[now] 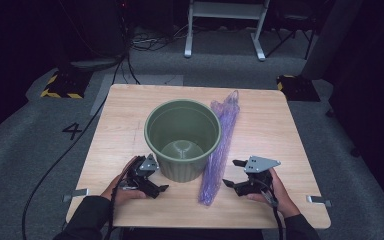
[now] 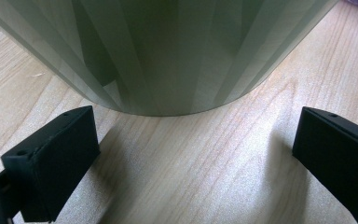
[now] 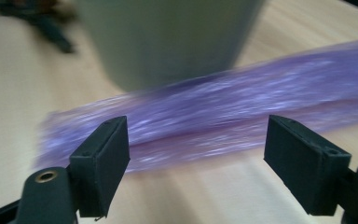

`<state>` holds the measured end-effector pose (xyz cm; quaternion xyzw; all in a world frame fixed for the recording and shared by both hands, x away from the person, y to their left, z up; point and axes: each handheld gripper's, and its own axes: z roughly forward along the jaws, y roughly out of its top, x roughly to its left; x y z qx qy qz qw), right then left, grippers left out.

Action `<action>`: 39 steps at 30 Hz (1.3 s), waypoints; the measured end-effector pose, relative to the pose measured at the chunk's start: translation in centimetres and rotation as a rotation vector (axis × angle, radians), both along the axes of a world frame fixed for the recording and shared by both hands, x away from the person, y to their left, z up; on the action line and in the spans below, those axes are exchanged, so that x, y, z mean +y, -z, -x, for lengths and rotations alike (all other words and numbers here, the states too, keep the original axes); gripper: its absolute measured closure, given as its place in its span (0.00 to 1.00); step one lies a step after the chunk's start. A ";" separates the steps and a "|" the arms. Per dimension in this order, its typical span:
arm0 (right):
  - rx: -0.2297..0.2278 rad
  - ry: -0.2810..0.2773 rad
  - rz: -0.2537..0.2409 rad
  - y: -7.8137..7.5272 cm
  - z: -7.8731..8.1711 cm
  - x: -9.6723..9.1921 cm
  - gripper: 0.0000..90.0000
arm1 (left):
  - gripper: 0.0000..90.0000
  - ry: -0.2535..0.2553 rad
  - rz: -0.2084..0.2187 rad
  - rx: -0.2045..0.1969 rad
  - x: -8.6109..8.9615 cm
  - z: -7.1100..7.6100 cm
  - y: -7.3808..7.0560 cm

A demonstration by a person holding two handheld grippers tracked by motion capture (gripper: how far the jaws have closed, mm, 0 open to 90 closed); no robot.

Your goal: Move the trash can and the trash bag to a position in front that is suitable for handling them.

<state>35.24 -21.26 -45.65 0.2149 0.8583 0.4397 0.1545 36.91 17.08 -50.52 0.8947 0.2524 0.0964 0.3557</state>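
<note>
Grey carpet surrounds the wooden table (image 1: 130,107), on which a green pot (image 1: 182,139) is stood upright, with a purple plastic bag (image 1: 220,145) laid just beside it, folded long. The left gripper (image 1: 156,181) is held open beside the pot's base. The right gripper (image 1: 232,173) is held open near the bag, nothing gripped.

Purple bag (image 3: 205,126) smeared by blur — green pot (image 2: 168,51) cut off by the frame's top.
</note>
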 end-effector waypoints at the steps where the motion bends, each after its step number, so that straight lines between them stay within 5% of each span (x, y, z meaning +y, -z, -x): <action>1: -0.004 0.024 0.005 0.0 -0.4 0.0 0.24 | 0.00 -0.001 0.000 0.000 0.0 0.0 0.0; 9: 0.024 0.147 -0.016 -0.3 -4.8 0.5 0.22 | 0.00 -0.006 -0.004 -0.002 0.1 0.1 0.0; 12: 0.043 0.168 -0.017 -0.4 -6.6 0.9 0.20 | 0.00 -0.007 -0.003 -0.002 0.1 0.1 0.0; 16: 0.059 0.187 0.043 0.3 -8.6 2.0 0.19 | 0.00 -0.007 -0.004 -0.002 0.1 0.2 0.0; 20: 0.105 0.212 0.006 1.2 -10.1 2.5 0.19 | 0.00 -0.008 -0.003 -0.003 0.1 0.2 0.0; 27: 0.110 0.255 0.040 2.8 -11.0 3.4 0.26 | 0.00 -0.009 -0.003 -0.003 0.1 0.2 0.0; 31: 0.116 0.269 0.056 3.4 -11.2 3.4 0.48 | 0.00 -0.009 -0.003 -0.003 0.1 0.2 0.0; 39: 0.146 0.268 0.064 4.1 -11.5 3.4 0.59 | 0.00 -0.008 -0.003 -0.003 0.1 0.2 0.0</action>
